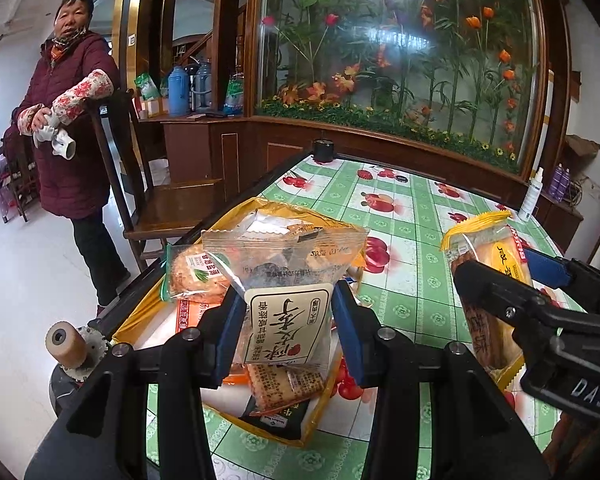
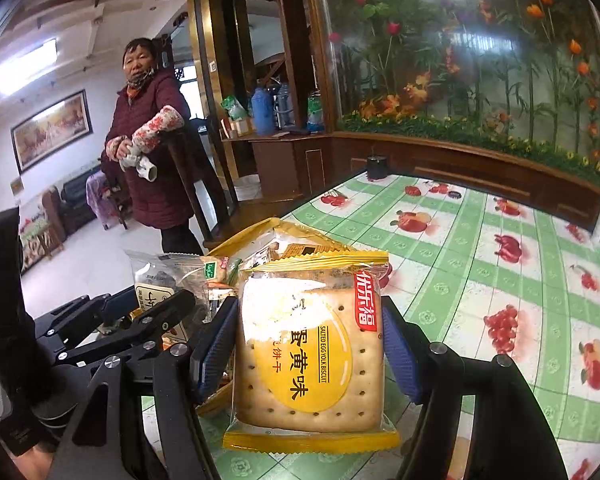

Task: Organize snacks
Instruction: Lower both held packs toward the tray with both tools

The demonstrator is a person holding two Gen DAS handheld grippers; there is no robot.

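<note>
My left gripper [image 1: 286,320] is shut on a clear snack packet with a white label [image 1: 284,280], held above a yellow box [image 1: 140,312] that holds several snack packs. My right gripper [image 2: 310,344] is shut on a yellow salted egg yolk biscuit pack [image 2: 312,352], held upright just right of the box [image 2: 256,232]. The right gripper with its biscuit pack [image 1: 484,264] shows at the right of the left wrist view. The left gripper and its packet [image 2: 160,280] show at the left of the right wrist view.
The table has a green checked fruit-print cloth [image 1: 412,216]. A small black jar [image 1: 323,150] stands at its far corner and a white spray bottle [image 1: 534,196] at the right edge. A wooden chair [image 1: 160,184] and a standing woman [image 1: 72,112] are to the left.
</note>
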